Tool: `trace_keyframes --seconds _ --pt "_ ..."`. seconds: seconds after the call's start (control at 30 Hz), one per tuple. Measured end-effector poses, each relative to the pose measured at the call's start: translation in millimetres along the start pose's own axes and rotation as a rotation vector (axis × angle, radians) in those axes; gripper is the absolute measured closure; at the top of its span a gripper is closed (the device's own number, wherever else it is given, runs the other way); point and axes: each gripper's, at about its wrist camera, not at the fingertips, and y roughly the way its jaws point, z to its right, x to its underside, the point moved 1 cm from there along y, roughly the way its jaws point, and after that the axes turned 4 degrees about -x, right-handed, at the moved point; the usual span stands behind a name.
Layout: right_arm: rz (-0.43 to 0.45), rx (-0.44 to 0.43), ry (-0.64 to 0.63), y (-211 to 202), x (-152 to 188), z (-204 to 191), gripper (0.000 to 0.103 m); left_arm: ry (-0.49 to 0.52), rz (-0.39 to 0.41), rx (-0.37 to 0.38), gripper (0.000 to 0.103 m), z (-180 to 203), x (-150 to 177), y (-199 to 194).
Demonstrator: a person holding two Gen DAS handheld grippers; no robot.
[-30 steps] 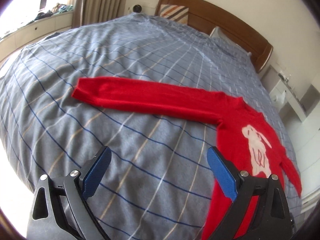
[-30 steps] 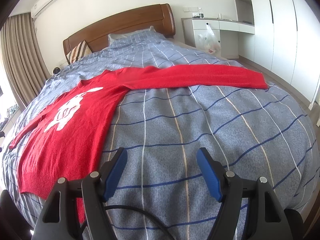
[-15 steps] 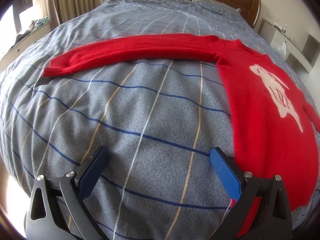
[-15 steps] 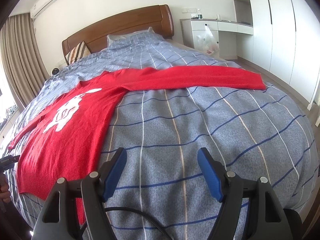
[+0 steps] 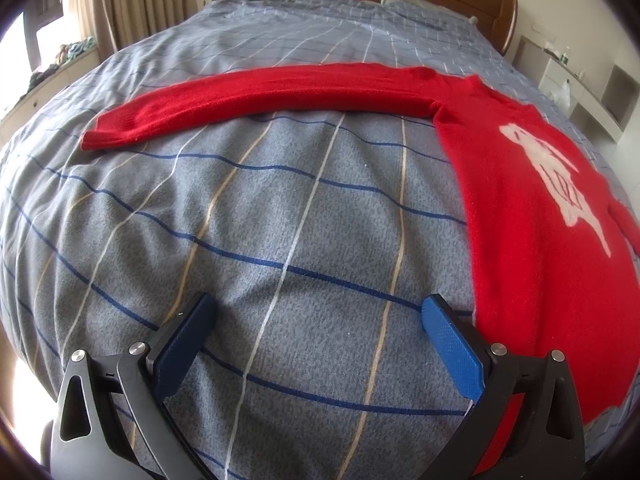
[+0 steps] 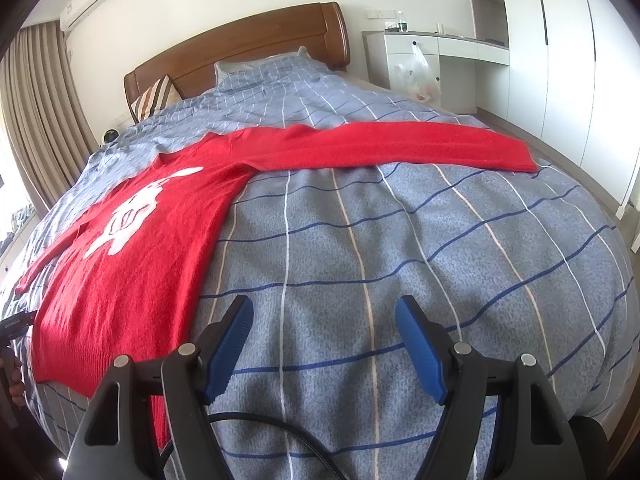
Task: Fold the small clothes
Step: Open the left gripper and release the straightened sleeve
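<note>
Both the left gripper (image 5: pixel 316 320) and right gripper (image 6: pixel 324 320) hover, jaws wide and empty; each should pinch the red sweater (image 6: pixel 132 264) hem corners evenly.

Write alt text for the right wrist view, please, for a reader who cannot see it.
A red sweater with a white animal motif lies flat on a blue-grey checked bedspread, one sleeve stretched out sideways. The open right gripper hangs over bare bedspread beside the sweater's body, holding nothing. A wooden headboard and white cabinets stand behind.
</note>
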Motion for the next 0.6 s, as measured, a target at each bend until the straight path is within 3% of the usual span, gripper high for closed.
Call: trace_keyframes --seconds 0.17,0.6 --pt "-0.010 -0.003 -0.005 3.7 1.0 -2.2 0.030 0.012 0.025 0.016 0.000 -2.0 3.4 -1.6" --pt "-0.020 -0.001 -0.008 7.3 2.5 -3.9 0.029 0.080 -0.015 0.006 0.000 2.9 0.1 -2.3"
